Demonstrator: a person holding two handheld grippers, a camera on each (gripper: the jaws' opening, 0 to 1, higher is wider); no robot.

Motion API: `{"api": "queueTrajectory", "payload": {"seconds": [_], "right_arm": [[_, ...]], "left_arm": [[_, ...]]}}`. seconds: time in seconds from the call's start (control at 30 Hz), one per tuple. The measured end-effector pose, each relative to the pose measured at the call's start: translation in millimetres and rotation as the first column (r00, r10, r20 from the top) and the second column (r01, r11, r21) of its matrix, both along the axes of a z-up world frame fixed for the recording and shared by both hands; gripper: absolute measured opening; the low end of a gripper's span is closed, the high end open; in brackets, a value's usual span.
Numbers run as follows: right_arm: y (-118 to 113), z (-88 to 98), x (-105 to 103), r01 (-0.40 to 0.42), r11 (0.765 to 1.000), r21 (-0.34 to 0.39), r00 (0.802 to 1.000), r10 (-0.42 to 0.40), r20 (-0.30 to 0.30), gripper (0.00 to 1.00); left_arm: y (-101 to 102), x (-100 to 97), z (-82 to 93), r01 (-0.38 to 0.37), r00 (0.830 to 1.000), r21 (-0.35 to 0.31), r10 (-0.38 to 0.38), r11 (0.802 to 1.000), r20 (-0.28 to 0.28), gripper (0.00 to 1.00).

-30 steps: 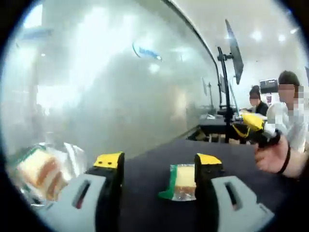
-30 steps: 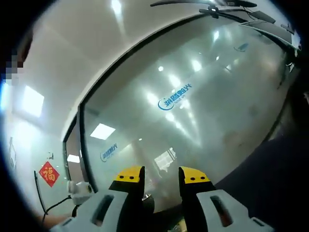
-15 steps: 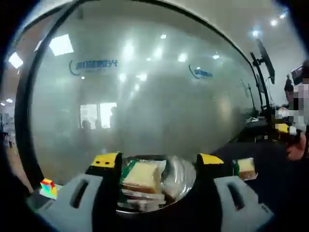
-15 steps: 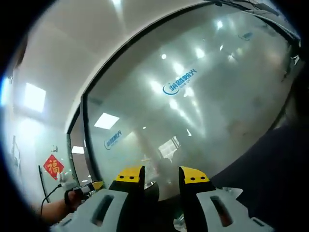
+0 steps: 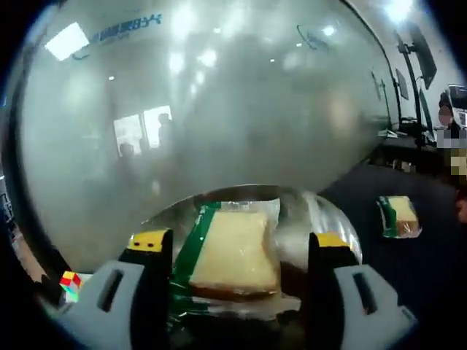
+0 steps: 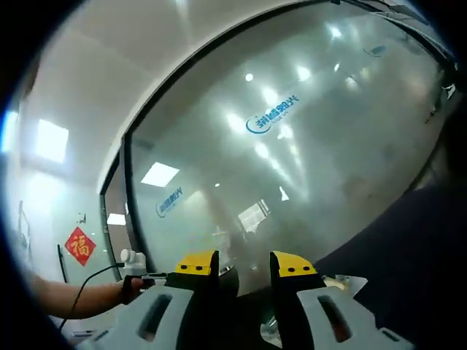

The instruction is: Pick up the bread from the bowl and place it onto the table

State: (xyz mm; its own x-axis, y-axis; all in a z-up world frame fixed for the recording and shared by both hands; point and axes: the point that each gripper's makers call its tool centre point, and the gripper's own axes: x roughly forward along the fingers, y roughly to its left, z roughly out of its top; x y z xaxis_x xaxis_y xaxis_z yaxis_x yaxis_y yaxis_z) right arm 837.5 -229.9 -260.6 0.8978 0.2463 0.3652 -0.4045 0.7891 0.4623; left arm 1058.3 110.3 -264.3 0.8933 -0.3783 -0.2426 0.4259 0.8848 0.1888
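Bread (image 5: 235,253), a slice sealed in a clear wrapper with a green edge, lies on top in the metal bowl (image 5: 330,219). In the left gripper view, the left claw (image 5: 237,249) is open, its two yellow-tipped jaws standing wide on either side of the slice without touching it. More wrapped packets appear to lie beneath the top slice. A second wrapped slice (image 5: 398,216) rests on the dark table (image 5: 423,255), well apart to the right of the bowl. A small coloured cube (image 5: 71,281) sits at the near left. A frosted glass wall (image 5: 219,109) stands behind the bowl.

In the right gripper view, the right claw (image 6: 237,266) is raised and points toward the frosted glass wall; its jaws stand a narrow gap apart and hold nothing. A person's hand (image 6: 133,288) shows at the left of this view.

Judgement: the step in hand is the approach to the pick. The next move calls for lowering the left claw until the jaws bracket the slice, then closing gently on the wrapper edges. The film is likely slippery.
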Motion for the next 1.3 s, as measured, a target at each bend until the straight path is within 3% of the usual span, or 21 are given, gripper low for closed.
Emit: {"api": "queueTrajectory", "payload": {"seconds": [0.13,0.17,0.33,0.47,1.3], "right_arm": [[3.7,2.6,-1.7,-0.021,1.000,0.018,1.000,0.021,0.008,0.25],[4.3,3.5,-2.3,-0.025,0.999,0.020,1.000,0.025,0.011,0.25],[6.8,6.9,-3.7,-0.043,0.999,0.030,0.999,0.042,0.022,0.25],[8.1,7.8,-3.9,-0.050,0.998,0.034,0.998,0.050,0.024,0.25],[5.7,2.2,0.7,-0.052,0.997,0.059,0.999,0.052,-0.003,0.25]], "left_arm": [[3.6,8.9,-16.9,-0.029,0.999,0.032,0.030,0.999,-0.030,0.69],[7.7,1.0,-19.4,-0.037,0.999,0.035,0.038,0.999,-0.032,0.68],[14.2,7.9,-19.0,-0.075,0.997,0.040,0.076,0.996,-0.031,0.66],[13.5,5.3,-26.8,-0.084,0.994,0.115,0.091,0.990,-0.063,0.62],[16.2,6.9,-24.8,-0.067,0.996,0.172,0.077,0.983,-0.050,0.45]]}}
